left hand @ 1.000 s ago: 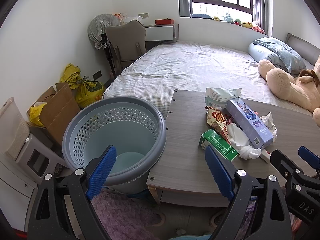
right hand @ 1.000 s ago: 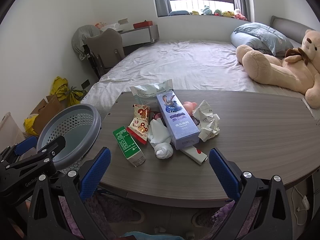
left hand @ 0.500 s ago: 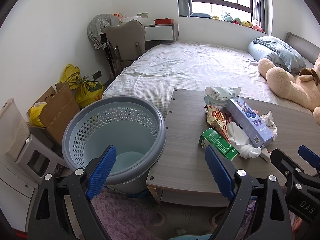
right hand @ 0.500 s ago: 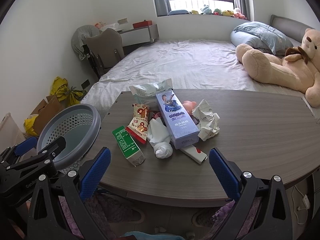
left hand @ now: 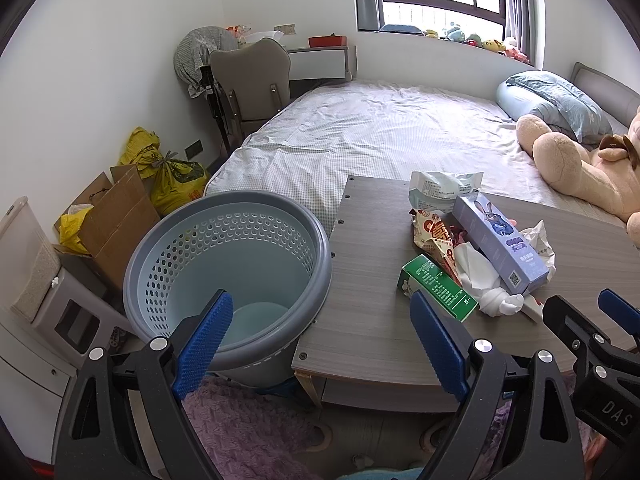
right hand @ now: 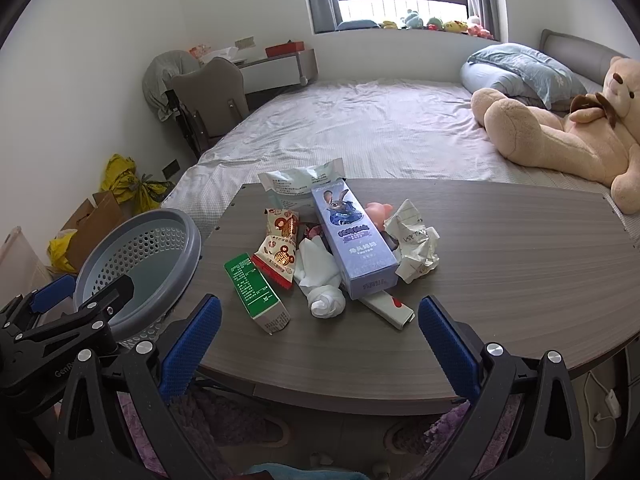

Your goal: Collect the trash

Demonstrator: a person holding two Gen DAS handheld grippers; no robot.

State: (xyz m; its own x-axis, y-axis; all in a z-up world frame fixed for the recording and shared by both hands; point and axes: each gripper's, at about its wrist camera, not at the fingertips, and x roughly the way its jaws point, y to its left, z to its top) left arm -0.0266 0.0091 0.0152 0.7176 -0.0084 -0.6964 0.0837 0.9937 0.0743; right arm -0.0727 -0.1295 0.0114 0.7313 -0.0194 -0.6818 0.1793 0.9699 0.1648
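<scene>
Left wrist view: the left gripper (left hand: 320,332) hangs spread wide and empty over a round perforated plastic basket (left hand: 224,276) beside the wood-grain table (left hand: 372,280).

Right wrist view: the right gripper (right hand: 320,336) gapes empty too — ahead lie a green carton (right hand: 256,292), twisted white tissue (right hand: 320,276), a lilac box (right hand: 352,240) and crumpled paper (right hand: 414,246).

A: Where's the left wrist cam looking?
B: Low, off the surface's (left hand: 372,320) left corner, facing the bed (left hand: 380,128).
A: Right one?
B: Centred nearer the front edge. Both catch the basket (right hand: 160,240) and the trash pile (right hand: 332,248).
</scene>
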